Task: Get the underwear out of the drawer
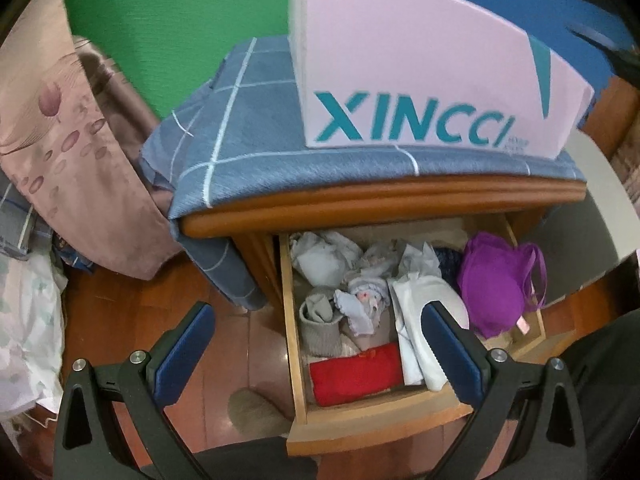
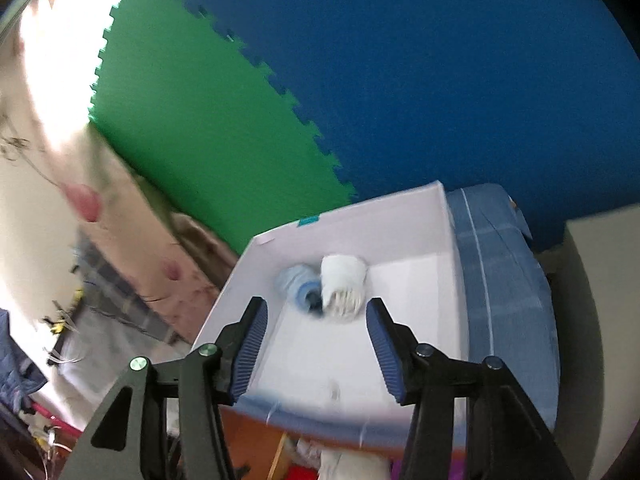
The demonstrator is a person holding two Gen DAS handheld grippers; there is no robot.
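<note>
Green and blue foam wall; reddish wooden floor.

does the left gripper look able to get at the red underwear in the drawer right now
Probably yes. The left gripper is open above the pulled-out drawer, and the red underwear lies uncovered at the front, between its fingers, with only white garments alongside.
</note>
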